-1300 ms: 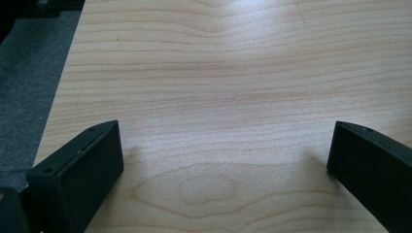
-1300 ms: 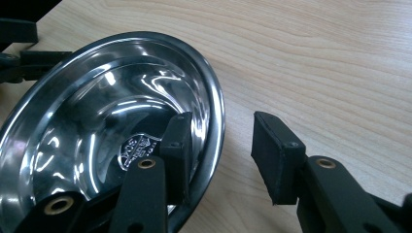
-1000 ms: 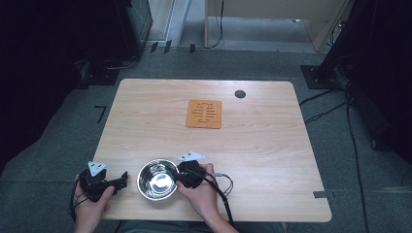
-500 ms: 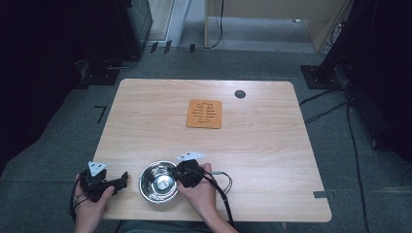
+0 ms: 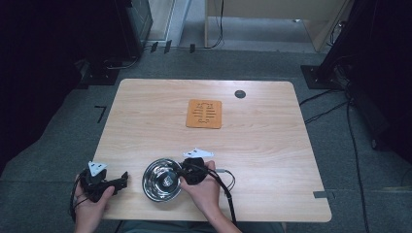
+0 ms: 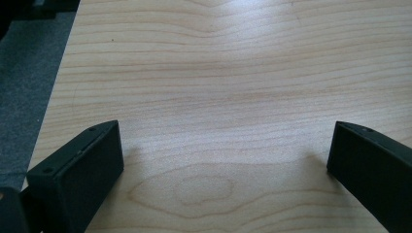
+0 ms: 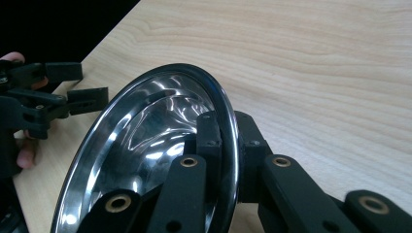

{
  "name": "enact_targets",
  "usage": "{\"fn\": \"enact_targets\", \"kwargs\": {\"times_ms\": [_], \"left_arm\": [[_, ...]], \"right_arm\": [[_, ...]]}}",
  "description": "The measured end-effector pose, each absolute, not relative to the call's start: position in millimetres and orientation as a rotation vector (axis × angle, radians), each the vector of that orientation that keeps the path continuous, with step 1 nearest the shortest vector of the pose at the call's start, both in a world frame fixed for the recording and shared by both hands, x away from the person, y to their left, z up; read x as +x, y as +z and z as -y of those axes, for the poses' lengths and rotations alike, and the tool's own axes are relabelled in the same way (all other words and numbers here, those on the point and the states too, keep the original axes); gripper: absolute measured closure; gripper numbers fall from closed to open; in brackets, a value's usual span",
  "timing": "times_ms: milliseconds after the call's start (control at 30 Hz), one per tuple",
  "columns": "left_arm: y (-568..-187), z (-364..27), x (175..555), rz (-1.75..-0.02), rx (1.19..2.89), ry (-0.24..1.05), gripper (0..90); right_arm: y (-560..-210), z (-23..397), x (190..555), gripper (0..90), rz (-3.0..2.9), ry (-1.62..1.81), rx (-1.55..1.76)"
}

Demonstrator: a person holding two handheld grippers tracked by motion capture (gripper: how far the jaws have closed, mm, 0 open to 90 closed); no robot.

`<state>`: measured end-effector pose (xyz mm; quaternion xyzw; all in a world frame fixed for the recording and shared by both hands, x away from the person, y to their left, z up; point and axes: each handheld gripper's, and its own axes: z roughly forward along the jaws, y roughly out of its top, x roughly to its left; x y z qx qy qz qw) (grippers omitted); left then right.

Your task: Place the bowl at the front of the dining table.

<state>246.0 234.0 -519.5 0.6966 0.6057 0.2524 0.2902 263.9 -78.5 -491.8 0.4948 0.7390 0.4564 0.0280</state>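
The wooden table (image 5: 272, 160) carries everything here, and both tongs sit at its near edge, with an orange mat (image 5: 204, 114) well beyond them toward the far side and a small dark round disc (image 5: 240, 93) farther still. The steel bowl (image 5: 162, 179) lies between the 2 tongs, touching the right one and just apart from the left. The right hand (image 5: 206, 191) comes in from the bottom edge with its forearm angled up and leftward, the right gripper (image 5: 183, 175) pointing left at the bowl's right rim; its jaws have just been closing and now pinch that rim, 1 jaw inside the bowl and 1 outside, as the right gripper view shows. There the bowl (image 7: 145, 150) stands tilted across the frame, its lower part cut off by the bottom edge and its base hidden. The left hand (image 5: 90, 201) rests at the table's near left corner, the left gripper (image 5: 122, 179) pointing right toward the bowl, jaws spread wide with bare wood between them. That hand's wrist runs out of the picture.
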Motion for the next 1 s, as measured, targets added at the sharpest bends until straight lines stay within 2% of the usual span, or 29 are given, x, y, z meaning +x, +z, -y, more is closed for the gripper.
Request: {"fn": "enact_targets", "kwargs": {"times_ms": [367, 1000], "left_arm": [[-519.5, -234.0, 246.0, -1.616, 1.858, 0.673, 0.0], [-519.5, -233.9, 246.0, -1.616, 1.858, 0.673, 0.0]], "right_arm": [[-489.3, 90.5, 271.2, 84.8, -2.219, 1.448, 1.613], [-474.1, 124.7, 310.1, 84.7, -1.982, 1.497, 1.761]]}}
